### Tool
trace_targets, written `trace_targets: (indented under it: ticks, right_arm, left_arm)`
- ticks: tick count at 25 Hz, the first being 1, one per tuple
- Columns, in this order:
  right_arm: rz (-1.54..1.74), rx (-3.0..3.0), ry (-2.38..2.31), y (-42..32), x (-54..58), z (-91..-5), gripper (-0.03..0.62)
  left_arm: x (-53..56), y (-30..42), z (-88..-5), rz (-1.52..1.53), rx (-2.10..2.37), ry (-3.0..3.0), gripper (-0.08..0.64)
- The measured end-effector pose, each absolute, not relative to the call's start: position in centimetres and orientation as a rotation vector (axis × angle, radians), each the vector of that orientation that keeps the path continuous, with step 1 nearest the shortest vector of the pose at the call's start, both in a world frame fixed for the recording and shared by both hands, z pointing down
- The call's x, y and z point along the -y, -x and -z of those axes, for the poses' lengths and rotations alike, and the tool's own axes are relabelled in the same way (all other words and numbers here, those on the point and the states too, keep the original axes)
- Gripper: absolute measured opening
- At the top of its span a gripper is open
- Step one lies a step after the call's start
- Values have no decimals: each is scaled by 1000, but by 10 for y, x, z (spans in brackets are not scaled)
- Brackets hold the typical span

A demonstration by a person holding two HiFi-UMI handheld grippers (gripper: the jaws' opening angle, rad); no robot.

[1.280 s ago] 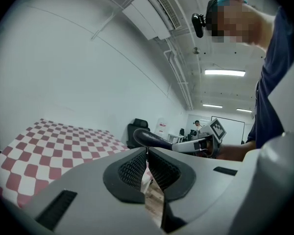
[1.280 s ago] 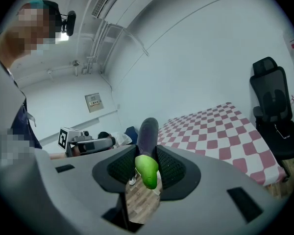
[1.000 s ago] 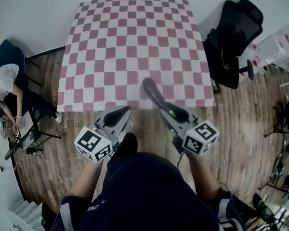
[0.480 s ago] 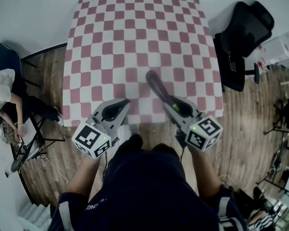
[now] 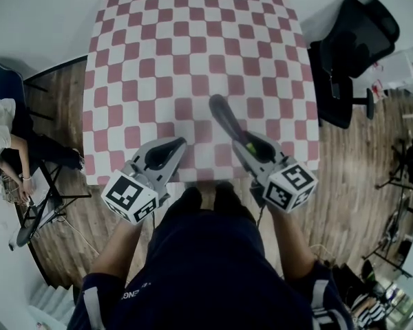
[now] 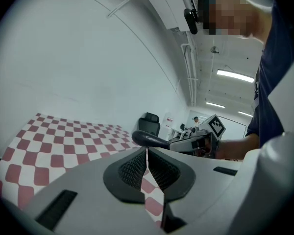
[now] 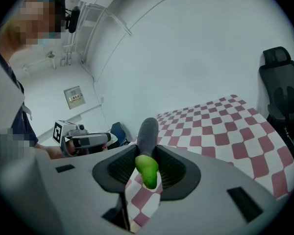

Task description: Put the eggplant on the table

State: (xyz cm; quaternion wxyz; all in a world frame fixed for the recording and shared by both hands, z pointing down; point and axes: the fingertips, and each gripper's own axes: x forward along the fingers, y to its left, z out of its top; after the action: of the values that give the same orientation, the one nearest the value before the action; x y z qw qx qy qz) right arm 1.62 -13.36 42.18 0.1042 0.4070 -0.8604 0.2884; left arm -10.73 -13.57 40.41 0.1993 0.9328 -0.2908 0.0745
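While the left gripper (image 6: pixel 147 152) fingers (image 6: pixel 132 170) sit together, the right gripper (image 7: pixel 147 154) fingers (image 7: pixel 172 169) clamp the eggplant (image 7: pixel 148 131) by its green stem.

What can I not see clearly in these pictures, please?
Head view: whether the long dark eggplant touches the red-and-white checked tablecloth; seen from above.
Left gripper view: the eggplant's green stem, hidden behind the right tool.
All views: table legs, covered by cloth.
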Motion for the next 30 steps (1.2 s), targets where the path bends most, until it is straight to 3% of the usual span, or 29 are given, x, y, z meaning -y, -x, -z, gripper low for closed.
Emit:
trace_targets:
  ticks: [15, 30]
  right_arm:
    - [-696, 2427, -1064, -67, 231, -501, 137]
    - [-657, 2261, -962, -70, 271, -603, 137]
  left_arm:
    - [194, 63, -443, -279, 941, -2463, 34]
    - [220, 54, -479, -311, 959, -2367, 32]
